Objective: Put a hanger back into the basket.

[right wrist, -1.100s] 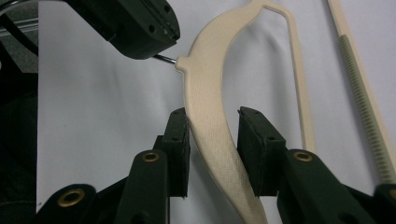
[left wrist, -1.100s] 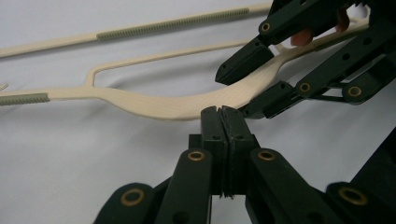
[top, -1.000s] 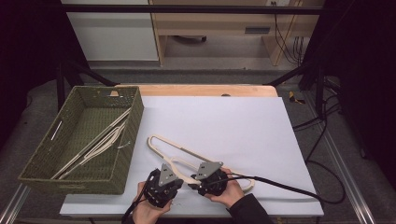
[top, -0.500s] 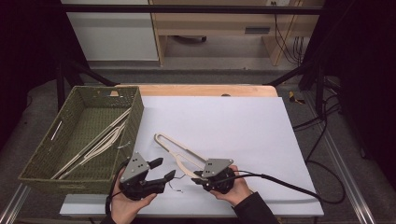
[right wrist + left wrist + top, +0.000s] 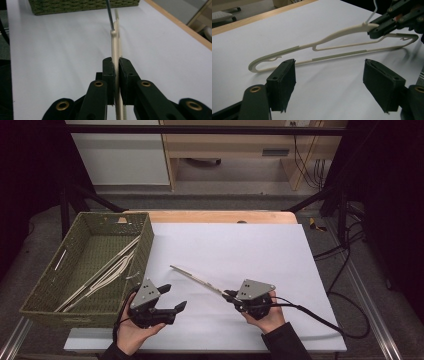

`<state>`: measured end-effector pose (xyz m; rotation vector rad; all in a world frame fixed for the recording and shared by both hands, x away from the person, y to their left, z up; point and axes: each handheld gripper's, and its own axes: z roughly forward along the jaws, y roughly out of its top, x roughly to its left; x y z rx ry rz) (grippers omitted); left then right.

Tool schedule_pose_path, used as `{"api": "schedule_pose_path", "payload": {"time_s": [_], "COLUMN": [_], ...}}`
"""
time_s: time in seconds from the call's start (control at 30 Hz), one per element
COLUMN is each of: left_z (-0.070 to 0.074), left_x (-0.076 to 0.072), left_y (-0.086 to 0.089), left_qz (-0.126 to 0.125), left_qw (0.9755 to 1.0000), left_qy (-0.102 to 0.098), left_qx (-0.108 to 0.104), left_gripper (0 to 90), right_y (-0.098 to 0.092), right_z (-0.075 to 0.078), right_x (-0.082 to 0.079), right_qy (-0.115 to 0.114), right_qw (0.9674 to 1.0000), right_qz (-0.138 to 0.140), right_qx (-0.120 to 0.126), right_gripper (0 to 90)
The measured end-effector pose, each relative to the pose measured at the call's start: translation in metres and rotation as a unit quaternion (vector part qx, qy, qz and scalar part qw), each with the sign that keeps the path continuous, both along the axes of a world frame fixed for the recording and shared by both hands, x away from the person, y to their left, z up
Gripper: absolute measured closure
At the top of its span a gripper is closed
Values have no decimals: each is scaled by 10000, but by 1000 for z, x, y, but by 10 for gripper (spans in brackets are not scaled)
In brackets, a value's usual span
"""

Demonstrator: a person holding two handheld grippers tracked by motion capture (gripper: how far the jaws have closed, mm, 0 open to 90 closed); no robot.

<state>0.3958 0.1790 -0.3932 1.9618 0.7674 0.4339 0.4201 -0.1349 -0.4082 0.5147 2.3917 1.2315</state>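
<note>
Since the earlier frame, the left hand-held gripper (image 5: 172,298) has let go of the cream plastic hanger (image 5: 332,47) and is spreading empty. The right hand-held gripper (image 5: 229,295) is pinching its shoulder, lifting it edge-on above the bench (image 5: 250,245), long axis pointing toward the wicker basket (image 5: 45,285) at left.

My left hand-held gripper (image 5: 332,87) has just been opening, nothing between its jaws; beyond it the cream hanger (image 5: 332,41) lies over the white desk (image 5: 317,15), pinched by the other hand-held gripper (image 5: 374,30).
</note>
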Motion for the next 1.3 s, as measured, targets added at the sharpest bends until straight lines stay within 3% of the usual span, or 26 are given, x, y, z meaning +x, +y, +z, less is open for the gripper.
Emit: {"api": "schedule_pose_path", "payload": {"time_s": [0.07, 0.23, 0.47, 0.6, 0.77, 0.87, 0.97, 1.17, 1.3], "left_z": [0, 2, 3, -1, -7, -9, -9, -8, -5], "left_x": [2, 8, 17, 23, 25, 24, 21, 15, 11], "left_y": [-1, -7, -21, -33, -44, -46, -46, -46, -47], "left_qz": [-39, -223, -493, -732, -1037, -1190, -1283, -1356, -1527], "left_qw": [10000, 9996, 9980, 9960, 9924, 9907, 9895, 9873, 9847], "left_qy": [4, 46, 54, 191, 214, 274, 209, 83, 157], "left_qx": [32, 172, 383, 475, 625, 608, 625, 828, 824], "left_gripper": [261, 241, 232, 248, 340, 476, 617, 710, 787], "right_y": [-6, -13, -10, -5, -2, -1, 1, 2, 1], "right_z": [3, 9, 15, 17, 15, 15, 14, 12, 13], "right_x": [1, 1, -6, -9, -10, -10, -10, -9, -8], "right_qy": [-58, 125, 353, 435, 640, 697, 756, 787, 565], "right_qw": [9999, 9997, 9971, 9954, 9920, 9899, 9890, 9897, 9934], "right_qz": [-78, 19, 510, 728, 964, 1090, 1145, 1072, 818], "right_qx": [32, 215, 439, 438, 508, 576, 557, 534, 571], "right_gripper": [864, 865, 865, 865, 865, 865, 865, 837, 758]}}
